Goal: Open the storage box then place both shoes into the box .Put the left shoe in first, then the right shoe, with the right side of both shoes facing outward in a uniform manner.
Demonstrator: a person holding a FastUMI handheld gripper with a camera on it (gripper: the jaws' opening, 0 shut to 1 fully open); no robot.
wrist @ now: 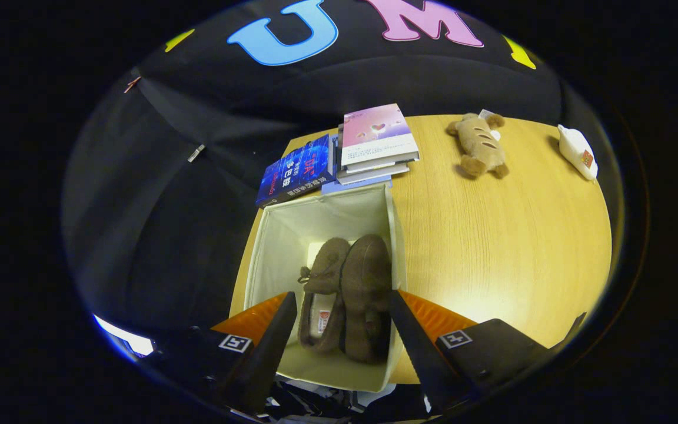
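An open cream fabric storage box (280, 235) stands at the left edge of the wooden table (492, 235). Two brown slipper-like shoes lie inside it on their sides, side by side: one (322, 268) nearer the box's left wall, the other (365, 282) to its right. My gripper (342, 306) hovers above the box with its fingers spread wide. Both shoes show in the gap between the fingers, which touch neither shoe. Nothing is held.
A stack of books (374, 144) and a blue book (298, 171) lie just beyond the box. A brown plush toy (480, 147) and a white object (577, 153) sit at the table's far right. Bare tabletop stretches right of the box.
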